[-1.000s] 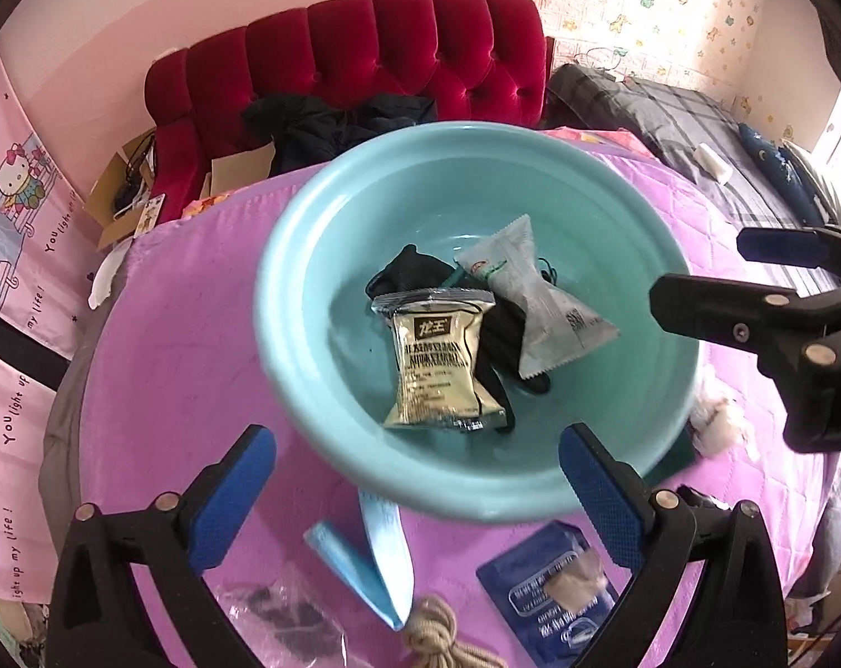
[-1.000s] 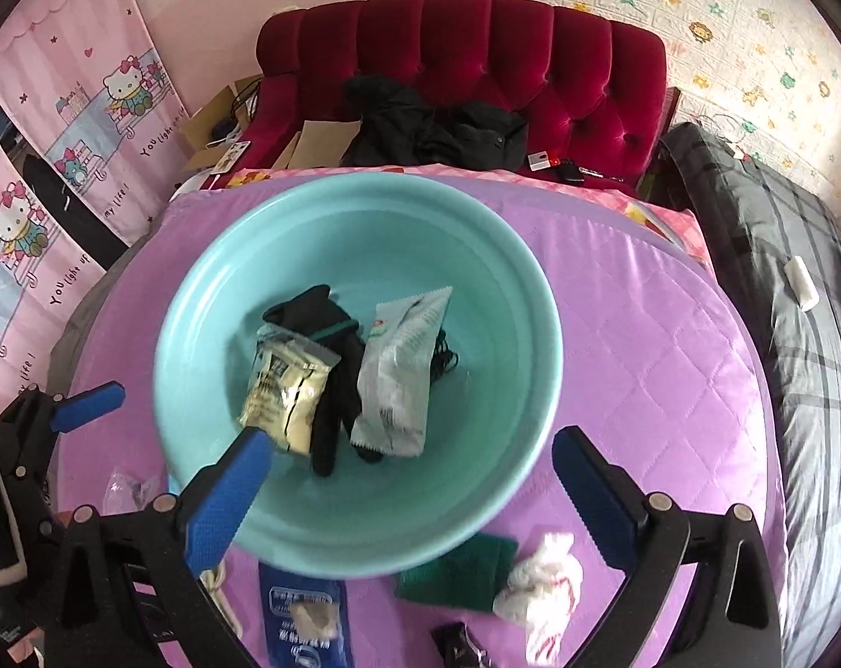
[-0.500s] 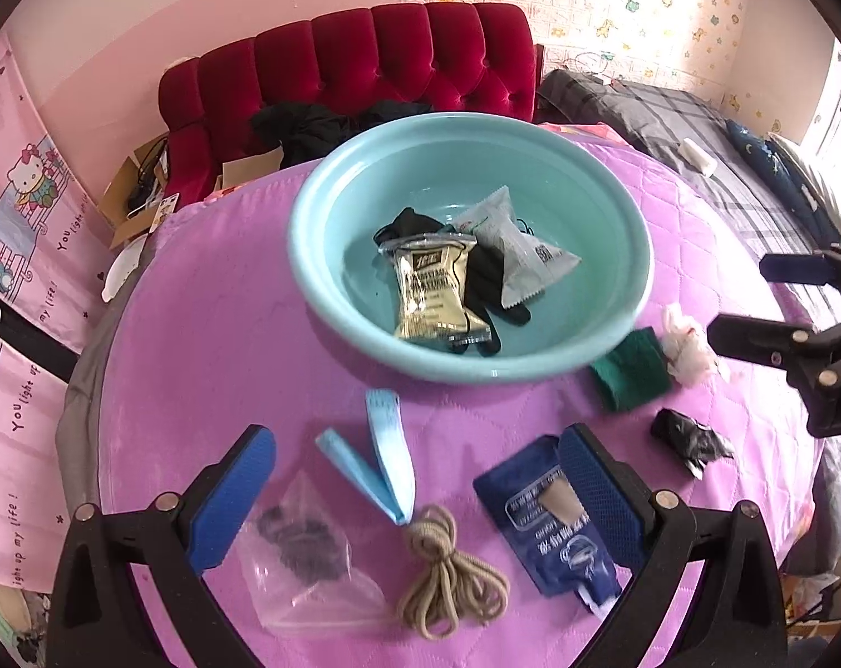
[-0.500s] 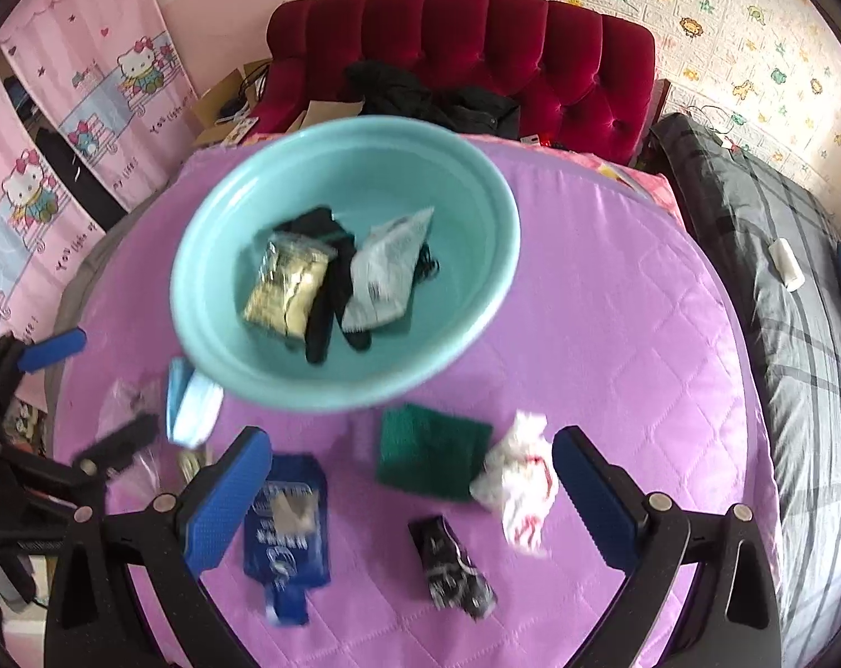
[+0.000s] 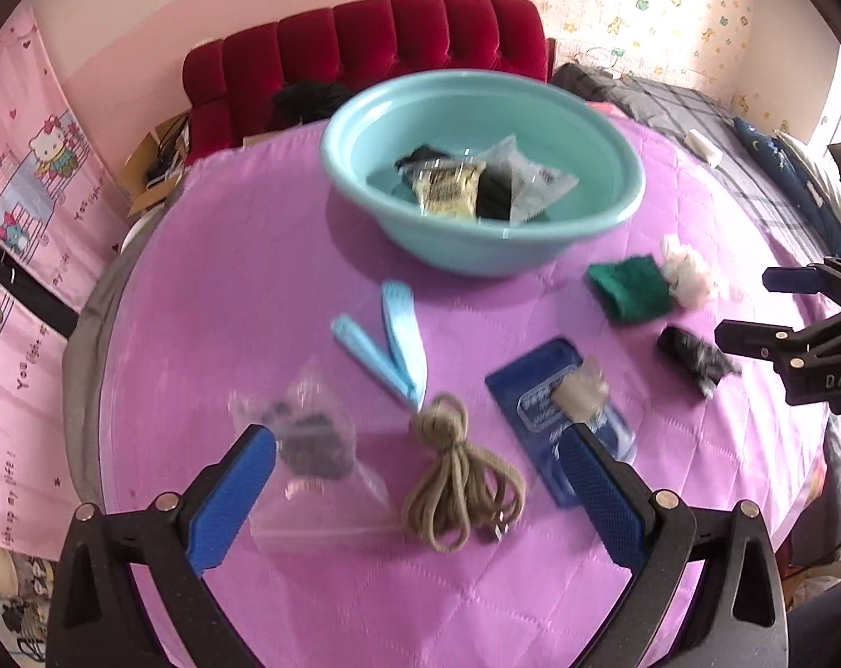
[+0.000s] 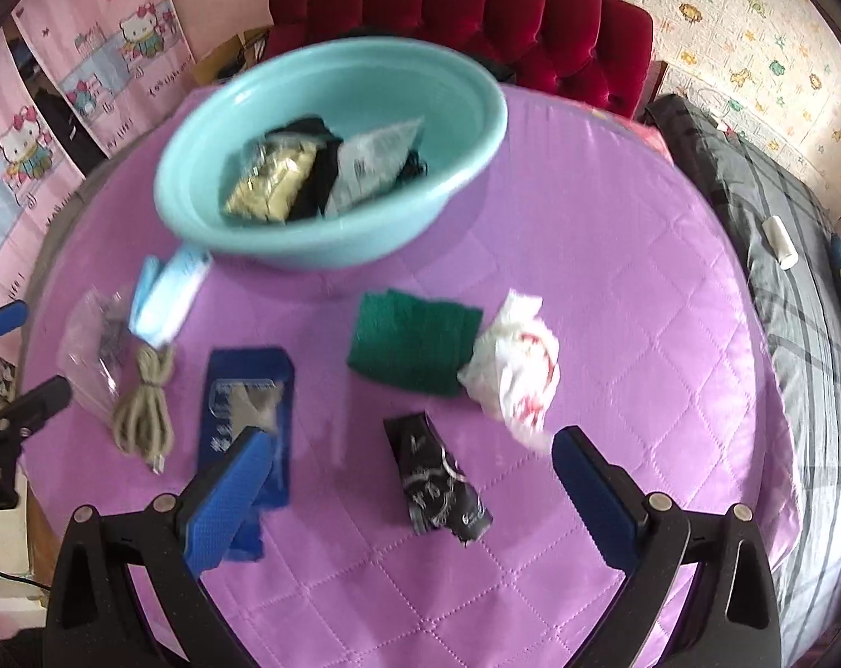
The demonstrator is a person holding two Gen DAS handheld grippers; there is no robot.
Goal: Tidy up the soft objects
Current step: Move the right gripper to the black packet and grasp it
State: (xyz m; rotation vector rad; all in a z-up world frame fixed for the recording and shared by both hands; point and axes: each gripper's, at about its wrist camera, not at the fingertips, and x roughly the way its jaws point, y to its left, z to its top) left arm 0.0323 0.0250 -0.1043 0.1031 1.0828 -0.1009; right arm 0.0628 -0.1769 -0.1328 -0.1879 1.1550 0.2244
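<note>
A teal basin at the far side of the purple quilted table holds a gold packet, a grey packet and a black cloth. In front of it lie a light blue strap, a tan cord coil, a clear bag, a dark blue pouch, a green cloth, a white crumpled bag and a black packet. My left gripper hangs open above the cord. My right gripper hangs open over the black packet.
A red tufted sofa with dark clothes stands behind the table. A bed with a grey checked cover runs along the right. Pink cartoon curtains hang on the left. Bare purple quilt spreads right of the basin.
Both grippers have pulled back from over the basin toward the near edge of the table, bringing the loose items in front of the basin into view. Both stay open.
</note>
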